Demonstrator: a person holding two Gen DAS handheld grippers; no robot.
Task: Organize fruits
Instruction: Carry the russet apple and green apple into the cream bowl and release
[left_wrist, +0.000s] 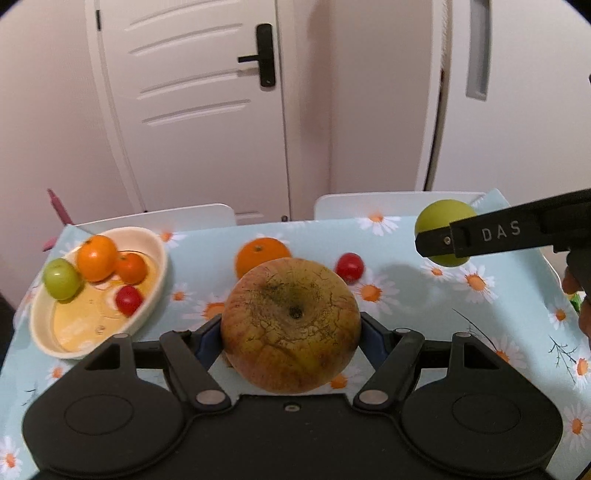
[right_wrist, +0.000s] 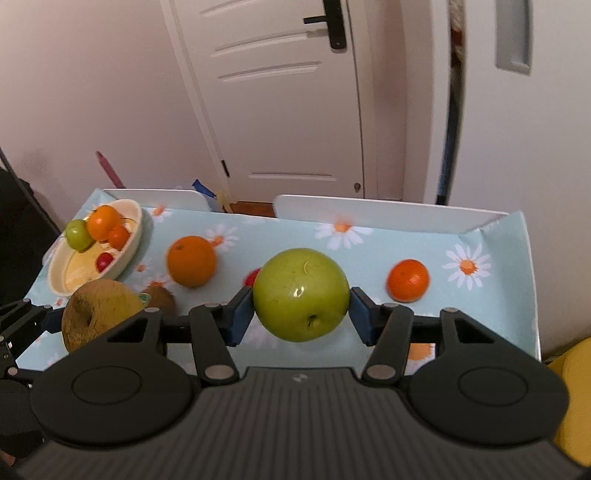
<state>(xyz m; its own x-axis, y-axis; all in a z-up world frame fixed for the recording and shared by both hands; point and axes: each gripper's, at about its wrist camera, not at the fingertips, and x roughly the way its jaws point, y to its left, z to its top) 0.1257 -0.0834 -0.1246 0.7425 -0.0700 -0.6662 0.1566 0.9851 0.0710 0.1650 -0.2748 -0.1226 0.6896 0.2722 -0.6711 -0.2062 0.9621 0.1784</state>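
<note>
My left gripper (left_wrist: 291, 332) is shut on a large brown-russet apple (left_wrist: 291, 328) and holds it above the table; it also shows in the right wrist view (right_wrist: 99, 314). My right gripper (right_wrist: 301, 314) is shut on a green apple (right_wrist: 301, 293), held in the air at the right of the left wrist view (left_wrist: 445, 236). A cream oval bowl (left_wrist: 155, 291) at the left holds a small green fruit (left_wrist: 61, 278), two oranges (left_wrist: 98, 258) and a red tomato (left_wrist: 128, 300). An orange (left_wrist: 262, 254) and a red tomato (left_wrist: 349, 266) lie loose on the floral tablecloth (left_wrist: 461, 332).
A second loose small orange (right_wrist: 408, 280) lies at the right side of the table. A kiwi (right_wrist: 160, 297) lies behind the brown apple. Two white chair backs (right_wrist: 369, 212) stand against the table's far edge, with a white door (left_wrist: 207, 92) behind.
</note>
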